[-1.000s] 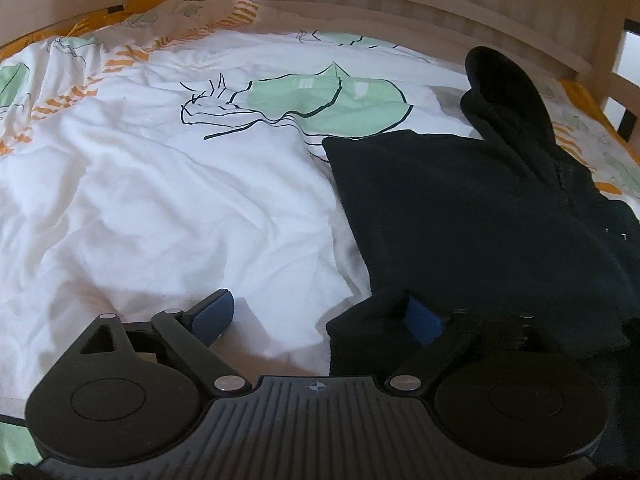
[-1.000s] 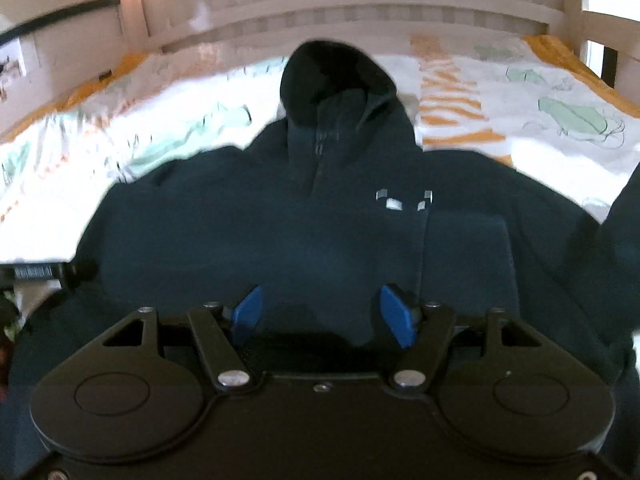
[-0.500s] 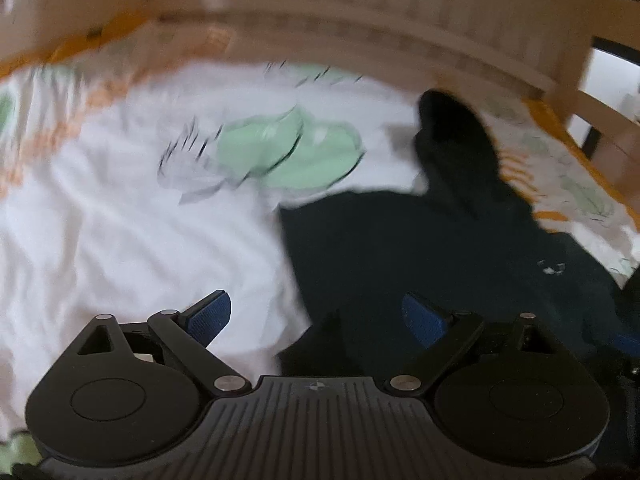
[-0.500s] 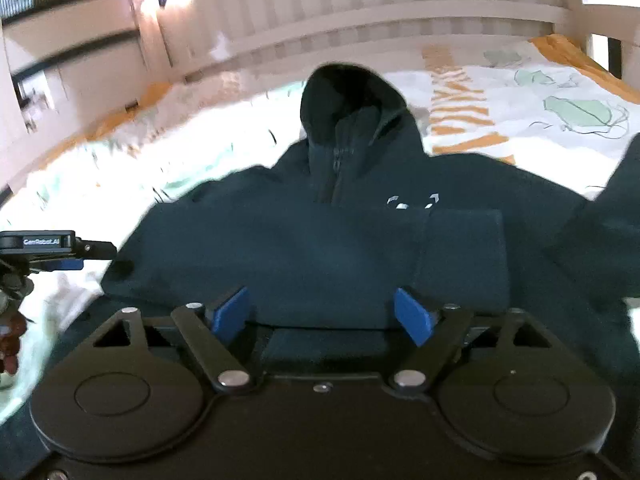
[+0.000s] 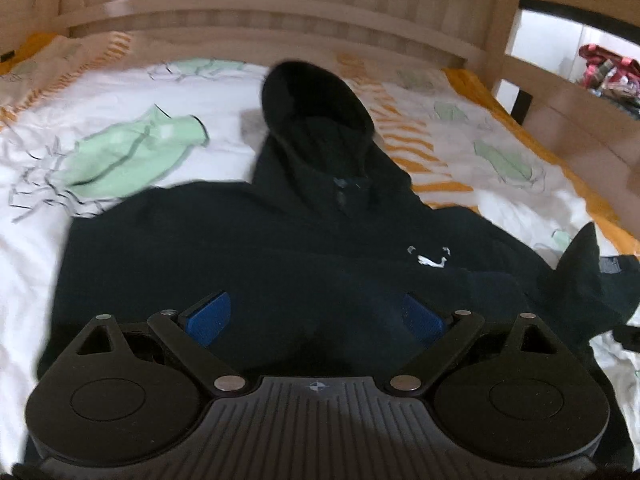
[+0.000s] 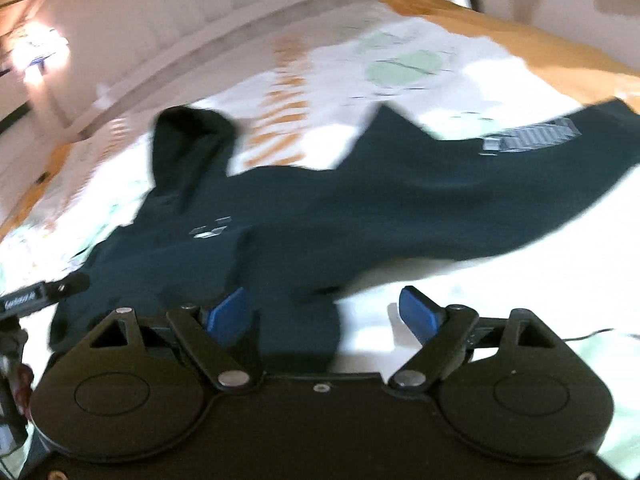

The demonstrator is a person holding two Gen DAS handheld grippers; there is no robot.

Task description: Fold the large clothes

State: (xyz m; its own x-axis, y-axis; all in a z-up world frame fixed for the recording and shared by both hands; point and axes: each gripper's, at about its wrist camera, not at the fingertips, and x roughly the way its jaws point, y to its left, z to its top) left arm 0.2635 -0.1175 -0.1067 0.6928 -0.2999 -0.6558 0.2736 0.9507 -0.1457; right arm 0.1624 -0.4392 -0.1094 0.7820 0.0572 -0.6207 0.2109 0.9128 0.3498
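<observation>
Our left gripper [image 5: 316,316] and right gripper [image 6: 326,312] both gape wide and hold nothing. The black hoodie [image 5: 280,248] lies flat on the bed [image 5: 120,216], right under and ahead of our jaws. Its sleeve [image 6: 460,200] sticks out ahead of the right jaws. We think we should pinch its end softly and lay it across the chest.

- Your left gripper [image 5: 316,318], matte black plastic, carries blue rectangular finger pads [image 5: 210,317], silver pivot screws, two round discs, a ribbed centre plate with a small crosshair mark.
- Your right gripper [image 6: 324,314] matches: blue pads [image 6: 416,312], silver screws, smooth black centre plate.
</observation>
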